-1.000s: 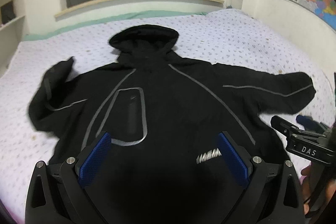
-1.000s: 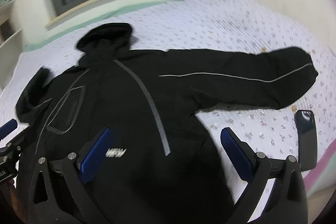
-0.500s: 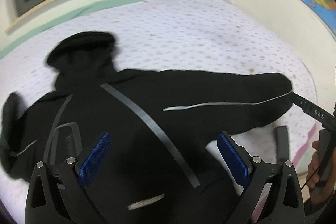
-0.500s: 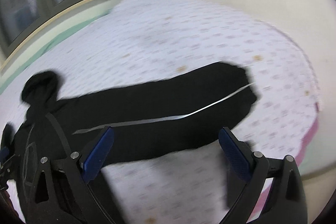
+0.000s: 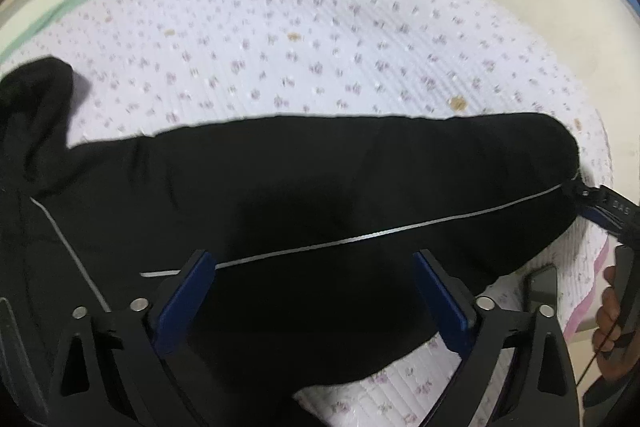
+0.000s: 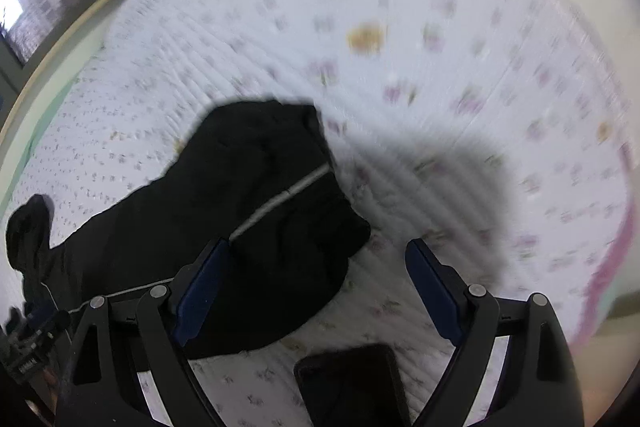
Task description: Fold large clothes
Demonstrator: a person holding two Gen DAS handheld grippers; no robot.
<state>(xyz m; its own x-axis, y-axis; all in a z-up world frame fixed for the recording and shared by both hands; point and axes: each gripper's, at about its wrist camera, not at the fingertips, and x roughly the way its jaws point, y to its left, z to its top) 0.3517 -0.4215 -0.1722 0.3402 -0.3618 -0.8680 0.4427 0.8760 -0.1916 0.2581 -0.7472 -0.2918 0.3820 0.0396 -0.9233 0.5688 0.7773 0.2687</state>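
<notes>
Across the flower-printed bedspread one black hooded jacket lies spread flat, its body and hood off to the left and one long sleeve stretched out to the right, ending near the bed's right edge. A single thin grey stripe runs along that sleeve to the cuff. Over the upper sleeve, near the shoulder, hangs the left gripper, its blue-padded fingers spread wide with the cloth below them but not pinched. Farther right, the right gripper points steeply down just beside the cuff; its jaws stand wide and are closing, with the lower edge of the sleeve end and bare bedspread between them and no cloth caught yet. The step in hand appears to be the first fold: both tools are lining up on the outstretched sleeve in order to bring it across the body. The next move likely calls for the right gripper to settle onto the cuff and clamp through the cloth, while the left pinches the sleeve higher up, so the two can lift together. Counted: one jacket, two grippers, and one dark phone lying flat on the near edge of the bed, just right of the sleeve.
</notes>
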